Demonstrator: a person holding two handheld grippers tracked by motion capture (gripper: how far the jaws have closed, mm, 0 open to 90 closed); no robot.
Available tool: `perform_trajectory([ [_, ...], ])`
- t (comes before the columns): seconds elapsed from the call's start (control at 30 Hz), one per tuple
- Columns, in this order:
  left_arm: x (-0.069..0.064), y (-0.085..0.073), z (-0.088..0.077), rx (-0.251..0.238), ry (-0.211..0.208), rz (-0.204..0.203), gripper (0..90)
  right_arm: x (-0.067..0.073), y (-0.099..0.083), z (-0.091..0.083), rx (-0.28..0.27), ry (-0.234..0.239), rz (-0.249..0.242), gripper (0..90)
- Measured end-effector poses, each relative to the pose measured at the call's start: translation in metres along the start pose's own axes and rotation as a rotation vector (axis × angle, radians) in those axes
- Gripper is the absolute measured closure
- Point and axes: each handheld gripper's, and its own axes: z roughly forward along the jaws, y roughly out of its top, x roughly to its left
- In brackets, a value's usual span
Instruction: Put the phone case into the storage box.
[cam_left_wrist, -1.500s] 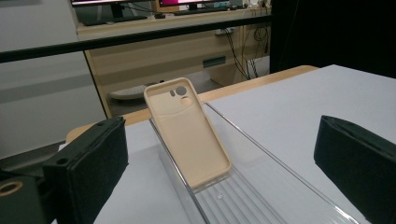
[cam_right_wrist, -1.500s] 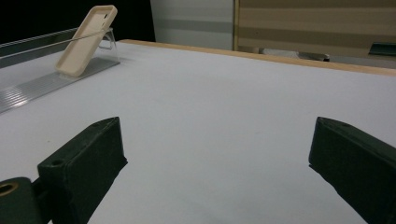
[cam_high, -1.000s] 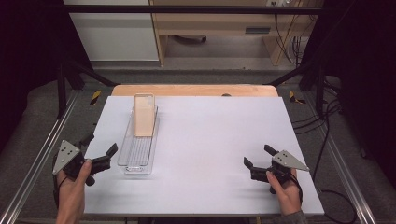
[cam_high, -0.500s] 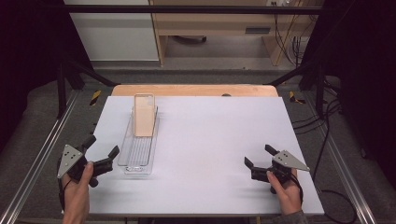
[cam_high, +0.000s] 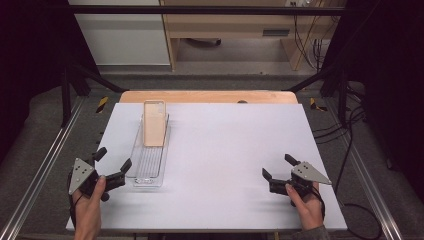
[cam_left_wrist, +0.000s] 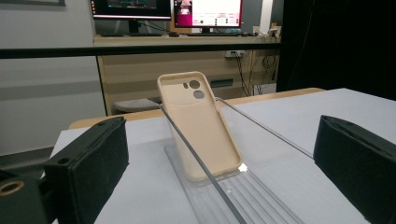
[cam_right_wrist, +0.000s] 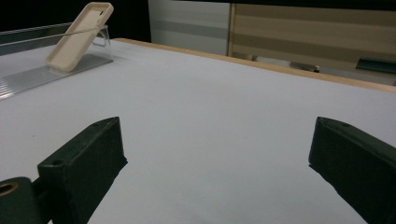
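Beige phone case (cam_high: 154, 123) leans tilted in far end of clear tray (cam_high: 148, 172), left half of desk (cam_high: 240, 150), camera cutouts up. Case bottom edge blurred behind tray wall in left gripper view. Left gripper (cam_high: 113, 166) at near-left corner, just beside tray's near end, jaws spread, empty. Right gripper (cam_high: 278, 172) near near-right corner, well apart from tray, jaws spread, empty. Both forearms cut off at bottom edge.
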Motion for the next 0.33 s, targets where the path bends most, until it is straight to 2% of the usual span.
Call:
perform_trajectory([
  [0.1, -0.002, -0.0012, 0.0024, -0.007, 0.001, 0.022, 2.9, -0.0014, 0.0001, -0.0016, -0.017, -0.015, -0.026, 3.4],
  [0.13, -0.0039, -0.001, 0.0036, -0.016, 0.01, 0.054, 3.0, -0.0029, -0.0004, -0.003, -0.028, -0.025, -0.047, 3.5],
  [0.33, -0.0061, -0.0023, 0.0068, -0.032, 0.003, 0.071, 2.9, -0.0051, -0.0033, -0.0056, -0.04, -0.05, -0.088, 3.5],
])
